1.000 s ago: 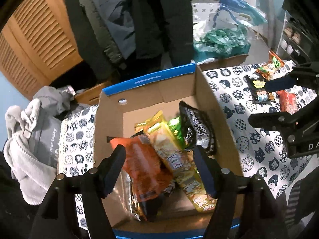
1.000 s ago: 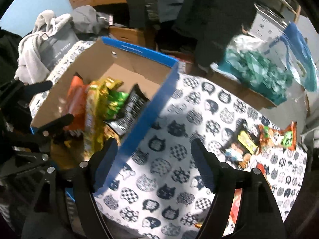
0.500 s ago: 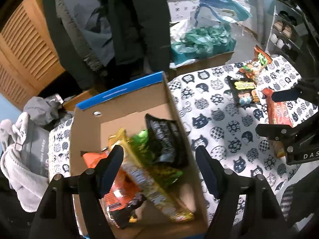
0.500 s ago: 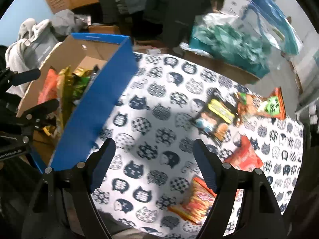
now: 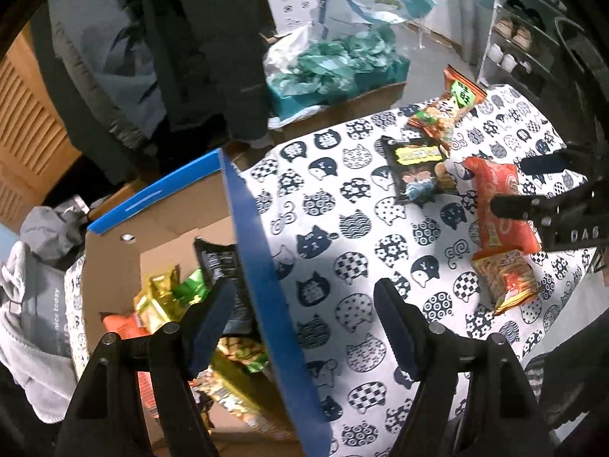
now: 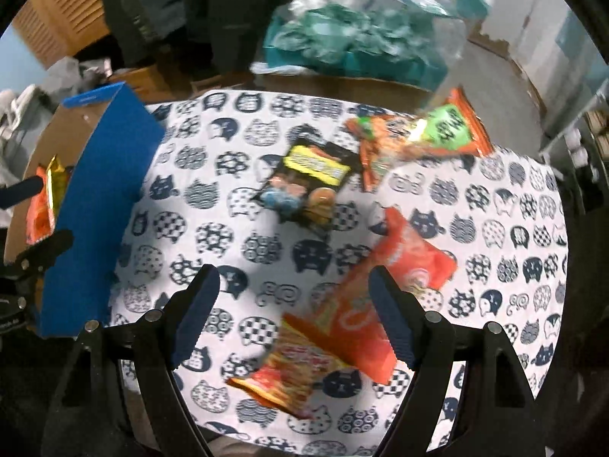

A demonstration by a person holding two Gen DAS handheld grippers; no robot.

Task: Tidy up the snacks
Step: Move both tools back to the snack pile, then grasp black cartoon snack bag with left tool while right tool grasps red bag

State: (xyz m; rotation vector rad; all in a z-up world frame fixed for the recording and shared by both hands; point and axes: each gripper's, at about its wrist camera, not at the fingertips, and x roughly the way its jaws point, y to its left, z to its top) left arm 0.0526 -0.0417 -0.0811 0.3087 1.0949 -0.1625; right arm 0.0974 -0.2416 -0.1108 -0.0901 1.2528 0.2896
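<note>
A blue-sided cardboard box (image 5: 262,266) at the table's left holds several snack packets (image 5: 160,301); it also shows in the right wrist view (image 6: 99,205). On the cat-print cloth (image 6: 228,198) lie a black packet (image 6: 308,186), an orange-and-green packet (image 6: 437,133), a red packet (image 6: 384,285) and a small orange packet (image 6: 293,373). My left gripper (image 5: 304,327) is open and empty above the box's right wall. My right gripper (image 6: 293,316) is open and empty above the red and small orange packets.
A teal plastic bag (image 5: 335,64) in a cardboard box stands behind the table. Dark coats (image 5: 198,38) hang at the back. A grey garment (image 5: 30,304) lies left of the box. A shoe rack (image 5: 521,38) stands at the far right.
Both grippers have swung right, away from the box interior and towards the loose packets on the cloth. Both stay open and empty. The right wrist view is motion-blurred.
</note>
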